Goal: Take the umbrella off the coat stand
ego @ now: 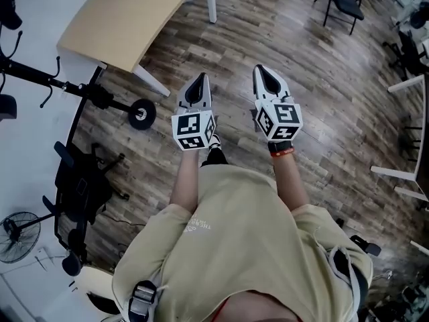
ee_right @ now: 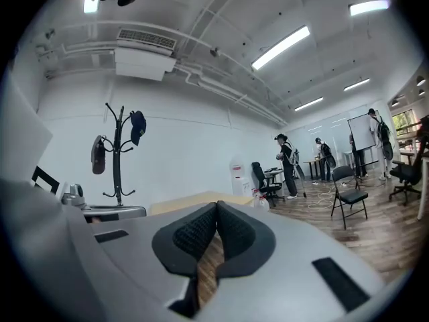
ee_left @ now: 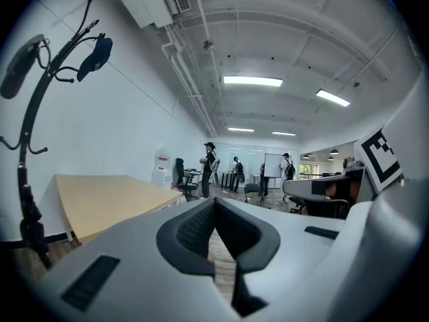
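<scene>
Your left hand-held gripper (ego: pixel 199 79) and right hand-held gripper (ego: pixel 263 70) are both pressed together and empty; the coat stand (ego: pixel 67 86) is at nine o'clock.

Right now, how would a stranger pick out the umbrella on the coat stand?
Find the black coat stand against the white wall, left of the wooden table. The umbrella is the short dark folded bundle hanging from its left hook, lower than the dark cap on its right.
</scene>
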`<state>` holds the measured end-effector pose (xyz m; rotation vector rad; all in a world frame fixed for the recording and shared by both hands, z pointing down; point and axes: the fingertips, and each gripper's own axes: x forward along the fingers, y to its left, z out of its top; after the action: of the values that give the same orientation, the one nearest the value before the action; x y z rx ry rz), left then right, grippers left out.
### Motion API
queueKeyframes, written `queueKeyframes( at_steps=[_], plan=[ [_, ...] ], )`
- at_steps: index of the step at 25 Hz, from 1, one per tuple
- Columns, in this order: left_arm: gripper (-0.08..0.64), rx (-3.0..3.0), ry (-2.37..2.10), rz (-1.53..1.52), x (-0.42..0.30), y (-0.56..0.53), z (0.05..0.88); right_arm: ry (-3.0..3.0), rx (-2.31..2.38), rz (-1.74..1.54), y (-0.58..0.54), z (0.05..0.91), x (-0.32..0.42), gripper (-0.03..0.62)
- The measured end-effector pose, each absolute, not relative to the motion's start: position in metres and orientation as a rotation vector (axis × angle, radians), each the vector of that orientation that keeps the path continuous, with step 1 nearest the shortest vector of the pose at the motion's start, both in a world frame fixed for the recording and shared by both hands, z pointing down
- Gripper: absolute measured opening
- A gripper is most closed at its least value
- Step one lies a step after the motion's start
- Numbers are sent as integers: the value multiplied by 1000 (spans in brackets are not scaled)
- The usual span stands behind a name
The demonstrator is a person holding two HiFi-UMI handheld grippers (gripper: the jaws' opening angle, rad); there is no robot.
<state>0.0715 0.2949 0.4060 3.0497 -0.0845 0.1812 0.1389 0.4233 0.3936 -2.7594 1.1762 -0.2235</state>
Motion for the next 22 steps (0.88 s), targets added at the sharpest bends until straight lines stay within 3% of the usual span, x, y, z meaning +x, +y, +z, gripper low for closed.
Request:
queueKeyframes(
  at_steps=[12,22],
  plan=[
    [23,3025,-248,158,120,131,396,1345,-2679,-276,248,390,196,15],
    [23,3001,-457,127,103,27,386,1576,-2553,-272,120,375,186,15]
  ],
)
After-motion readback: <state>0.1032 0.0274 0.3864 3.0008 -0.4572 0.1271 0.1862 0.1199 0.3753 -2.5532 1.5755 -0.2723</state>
